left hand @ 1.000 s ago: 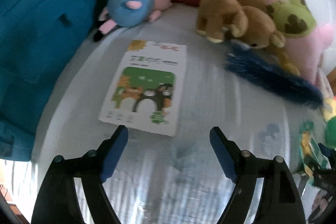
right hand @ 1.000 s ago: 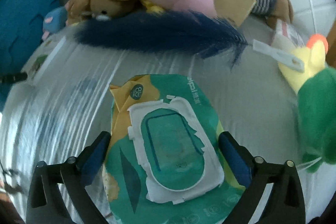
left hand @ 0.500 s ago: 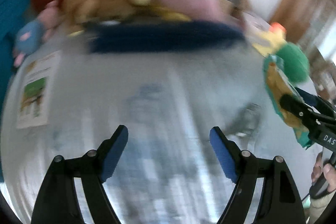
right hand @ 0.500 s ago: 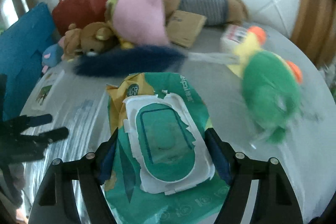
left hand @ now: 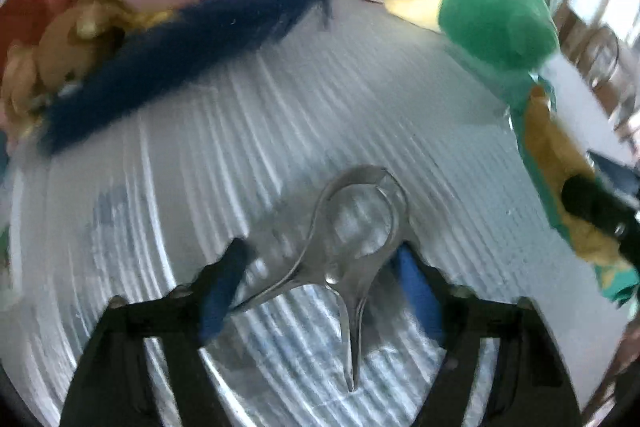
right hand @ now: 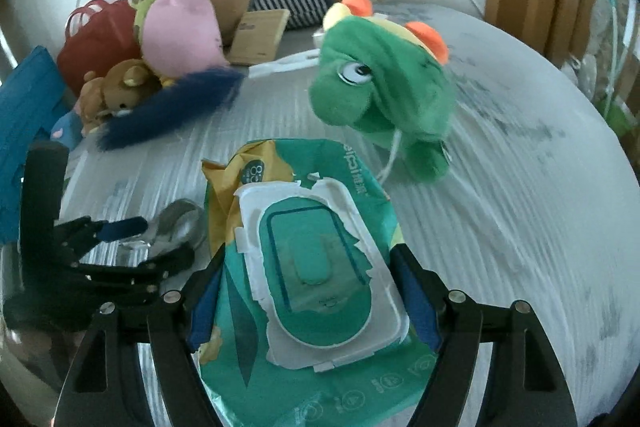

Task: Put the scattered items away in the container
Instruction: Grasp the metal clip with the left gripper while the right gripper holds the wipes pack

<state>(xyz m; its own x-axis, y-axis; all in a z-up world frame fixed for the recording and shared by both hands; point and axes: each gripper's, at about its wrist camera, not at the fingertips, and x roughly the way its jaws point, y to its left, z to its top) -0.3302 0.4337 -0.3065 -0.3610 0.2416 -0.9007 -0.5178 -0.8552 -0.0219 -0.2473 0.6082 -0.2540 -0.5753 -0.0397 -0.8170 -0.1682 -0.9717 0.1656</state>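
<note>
Wipes pack [right hand: 308, 267] clamped in your right gripper [right hand: 310, 293]; left gripper [left hand: 320, 291] just closing around metal clip [left hand: 352, 239] beside it, contact unclear.

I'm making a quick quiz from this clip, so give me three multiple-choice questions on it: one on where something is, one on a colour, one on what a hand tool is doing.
1. Where does the metal clip lie?
A. between the left tongs
B. on the pink plush toy
C. under the frog toy

2. What colour are the frog toy's bumps on top?
A. blue
B. orange
C. white

3. What are the right tongs doing?
A. hanging empty
B. gripping the wipes pack
C. gripping a book

Answers: 1 A, the clip sits between the two blue pads; 2 B, both bumps are orange; 3 B, the pads press the pack's sides.
</note>
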